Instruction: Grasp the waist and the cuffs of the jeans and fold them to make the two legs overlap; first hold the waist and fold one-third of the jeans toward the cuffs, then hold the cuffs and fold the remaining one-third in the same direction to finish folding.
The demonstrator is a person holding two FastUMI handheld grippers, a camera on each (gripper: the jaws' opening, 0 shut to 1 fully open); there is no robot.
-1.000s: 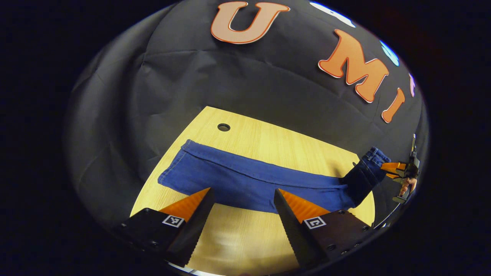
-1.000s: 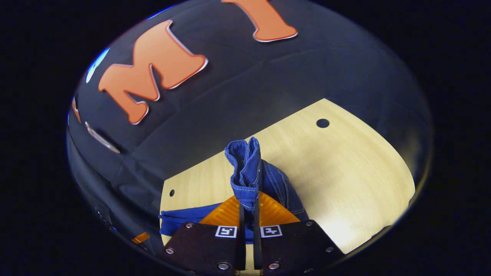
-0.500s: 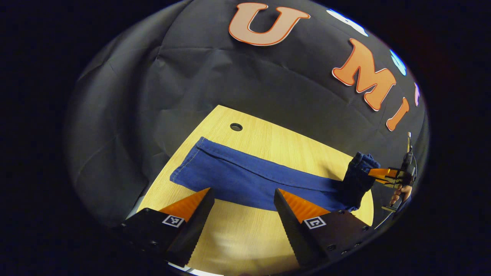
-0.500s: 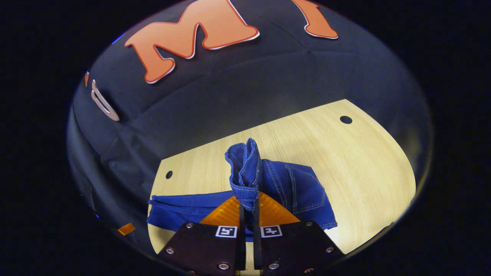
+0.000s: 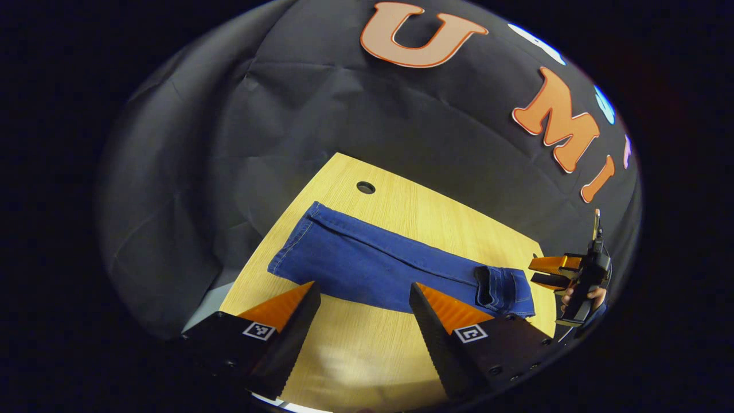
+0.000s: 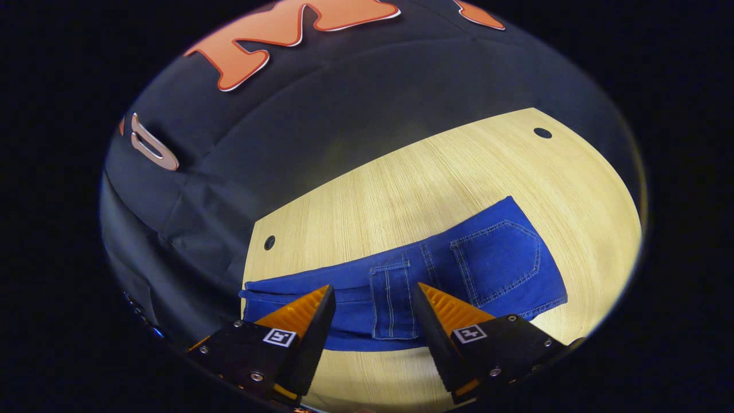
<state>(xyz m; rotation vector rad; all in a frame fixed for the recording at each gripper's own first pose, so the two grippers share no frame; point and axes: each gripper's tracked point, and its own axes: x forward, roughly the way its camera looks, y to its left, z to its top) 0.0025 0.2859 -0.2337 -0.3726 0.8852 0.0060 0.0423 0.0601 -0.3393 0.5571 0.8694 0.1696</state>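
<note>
The blue jeans [image 5: 373,267] lie flat in a long strip on the wooden table [image 5: 413,212]. Their cuffs [image 5: 295,249] point to the far left. The waist end [image 5: 504,284] lies folded back over the legs, and in the right gripper view its waistband [image 6: 390,301] and back pocket [image 6: 499,261] face up. My left gripper [image 5: 362,285] is open just before the jeans' near edge, holding nothing. My right gripper [image 6: 374,287] stands open above the waistband, apart from the cloth. The left gripper view shows that right gripper [image 5: 547,272] open at the table's right end, held by a hand [image 5: 579,295].
The table has a round hole [image 5: 365,187] beyond the cuffs. In the right gripper view, one hole [image 6: 542,132] shows far right and a small hole [image 6: 269,242] at the left edge. Bare wood [image 6: 401,195] lies behind the jeans. Black cloth walls surround the table.
My right gripper has laid the lifted waist down onto the legs, opened and let go of it. The left gripper stays open and has shifted slightly.
</note>
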